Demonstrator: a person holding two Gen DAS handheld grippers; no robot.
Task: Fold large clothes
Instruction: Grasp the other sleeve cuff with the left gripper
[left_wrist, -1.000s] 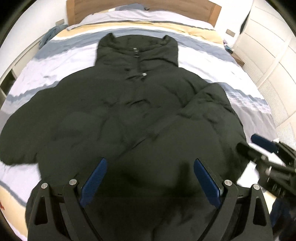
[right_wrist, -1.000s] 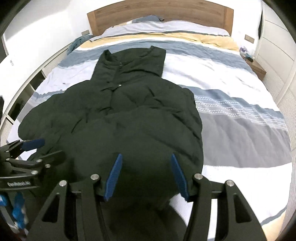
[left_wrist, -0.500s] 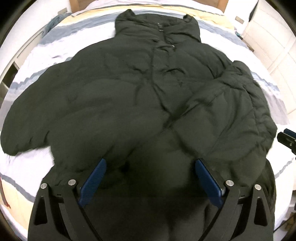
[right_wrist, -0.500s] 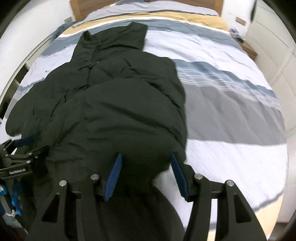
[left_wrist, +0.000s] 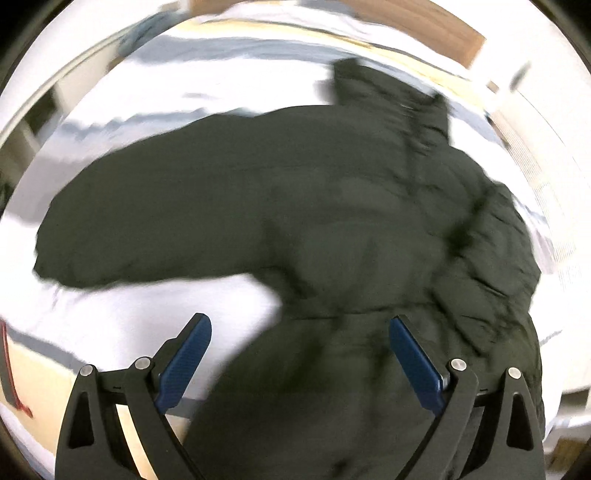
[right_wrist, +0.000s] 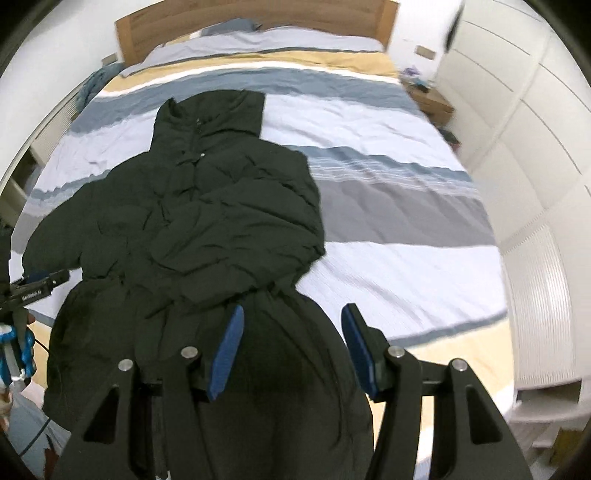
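Observation:
A dark puffer jacket lies face up on the striped bed, collar toward the headboard. Its right sleeve is folded across the chest. The other sleeve stretches out flat to the left. The hem end hangs toward the foot of the bed under both grippers. My right gripper hovers above the lower jacket, jaws partly apart with nothing pinched between them. My left gripper is open wide over the jacket's lower left edge, and its view is blurred. The left gripper also shows at the left rim of the right wrist view.
A wooden headboard closes the far end of the bed. White wardrobe doors run along the right side, with a small nightstand beyond them. Low shelving lines the left wall. Bare bedding lies right of the jacket.
The left gripper has swept leftward along the jacket's lower edge toward the outstretched sleeve. The right gripper has lifted and pulled back from the folded sleeve. Both jaws keep the same spread.

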